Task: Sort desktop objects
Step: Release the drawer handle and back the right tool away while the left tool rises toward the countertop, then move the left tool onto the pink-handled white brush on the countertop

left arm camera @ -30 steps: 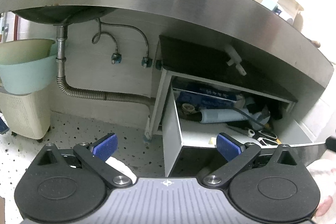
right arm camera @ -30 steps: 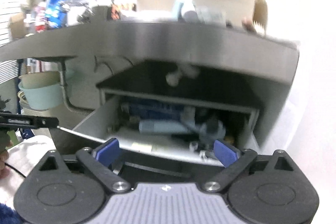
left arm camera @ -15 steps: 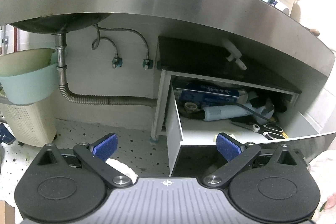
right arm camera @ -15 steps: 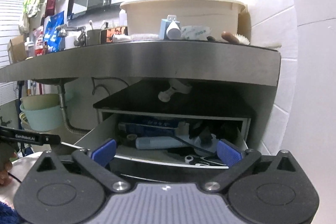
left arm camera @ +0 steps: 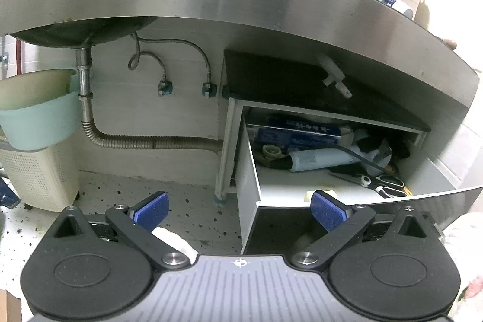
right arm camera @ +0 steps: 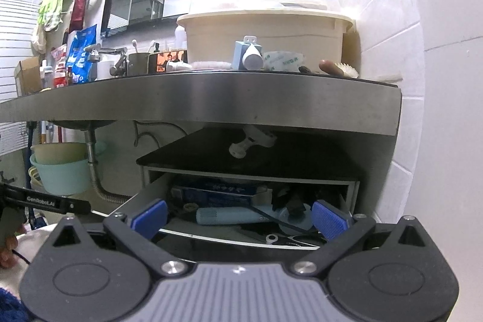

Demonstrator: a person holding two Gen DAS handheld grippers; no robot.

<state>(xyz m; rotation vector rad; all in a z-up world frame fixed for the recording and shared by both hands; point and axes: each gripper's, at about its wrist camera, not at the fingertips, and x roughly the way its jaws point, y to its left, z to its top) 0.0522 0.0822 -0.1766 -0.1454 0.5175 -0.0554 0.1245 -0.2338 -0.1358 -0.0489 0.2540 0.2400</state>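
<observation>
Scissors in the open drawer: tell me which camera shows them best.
The left wrist view: the scissors lie in plain sight, handles and blades, on the drawer floor. In the right wrist view only part of them shows, low behind the drawer front.

Right gripper [right arm camera: 238,218] has tilted up, now showing countertop basin [right arm camera: 264,33]; drawer [left arm camera: 338,189] sits nearer left camera.
</observation>
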